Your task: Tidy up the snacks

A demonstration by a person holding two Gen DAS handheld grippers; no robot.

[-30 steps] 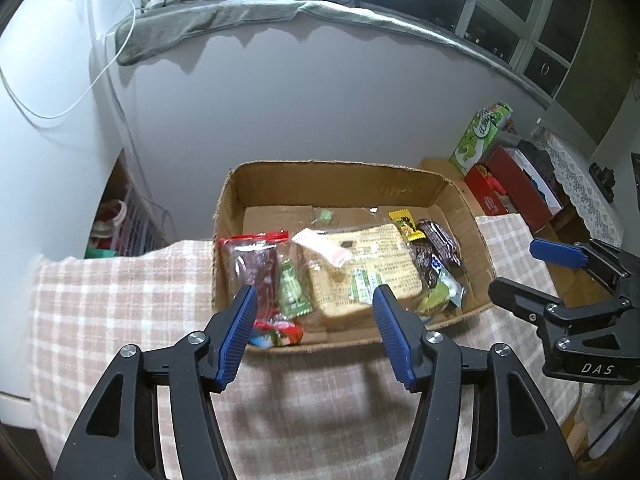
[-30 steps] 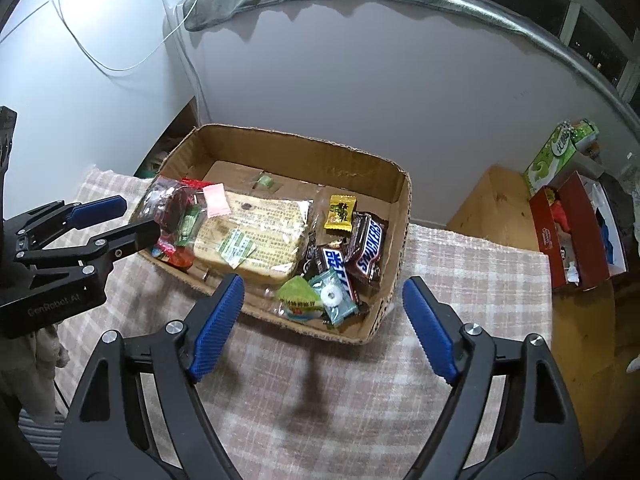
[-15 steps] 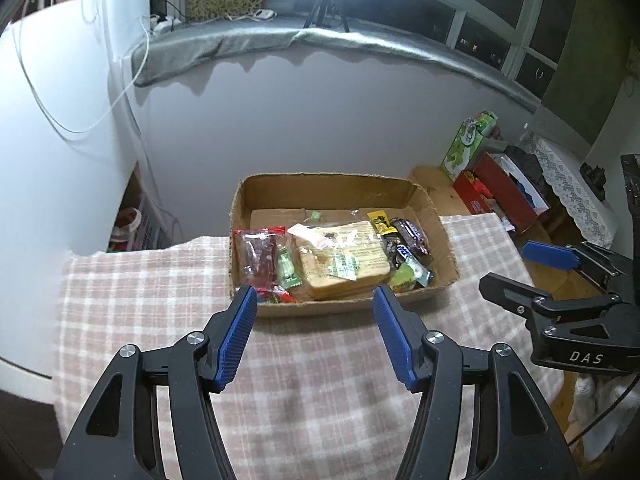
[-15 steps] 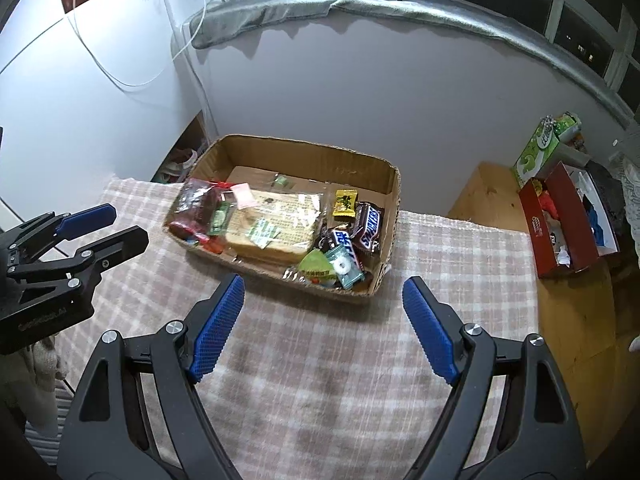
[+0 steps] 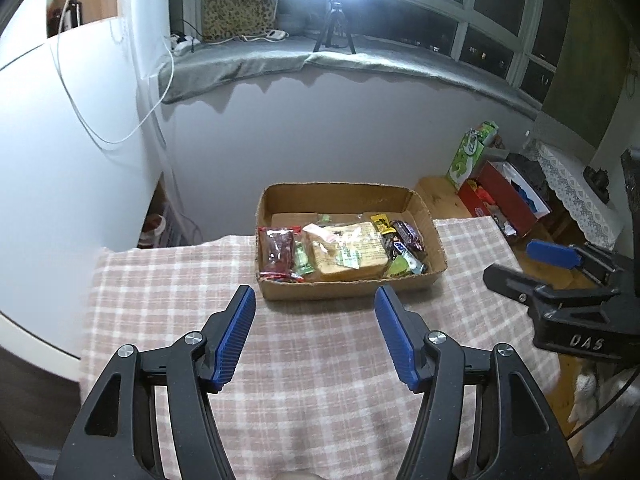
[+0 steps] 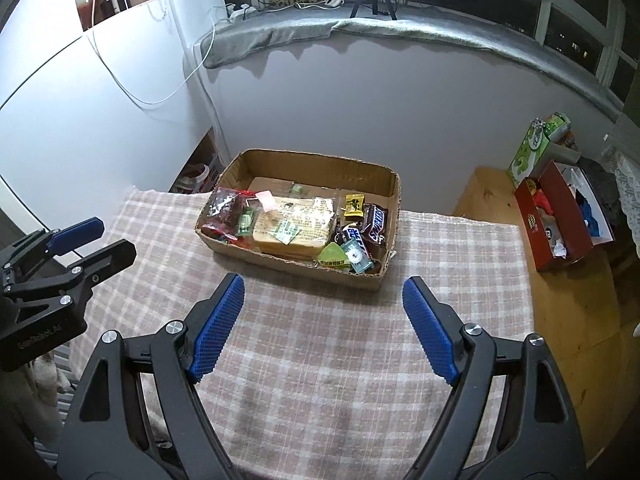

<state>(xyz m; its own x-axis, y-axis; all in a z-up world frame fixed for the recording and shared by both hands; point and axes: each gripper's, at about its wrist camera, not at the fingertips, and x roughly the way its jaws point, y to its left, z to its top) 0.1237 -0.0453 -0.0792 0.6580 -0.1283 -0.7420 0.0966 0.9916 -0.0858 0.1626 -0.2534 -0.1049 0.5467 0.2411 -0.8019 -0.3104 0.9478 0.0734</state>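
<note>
A shallow cardboard box (image 5: pixel 348 289) (image 6: pixel 296 266) stands at the far side of a table with a pink plaid cloth (image 5: pixel 312 360) (image 6: pixel 320 344). It holds several snacks: a large bread pack (image 5: pixel 352 250) (image 6: pixel 296 224), a red bag (image 5: pixel 275 251) (image 6: pixel 224 210), Snickers bars (image 6: pixel 374 220), small green packets (image 6: pixel 334 258). My left gripper (image 5: pixel 314 308) is open and empty, well short of the box. My right gripper (image 6: pixel 324 296) is open and empty, also short of the box. Each gripper shows at the edge of the other's view (image 5: pixel 532 264) (image 6: pixel 100 238).
A wooden side table (image 6: pixel 568 320) stands to the right of the plaid table, with a red box (image 6: pixel 560 216) of items and a green carton (image 6: pixel 532 148). A white wall lies behind the box, a window ledge with a grey cover (image 5: pixel 280 64) above it.
Both grippers have pulled back and up from the box, so it looks smaller and farther. Both stay open and empty. The box and snacks have not moved.
</note>
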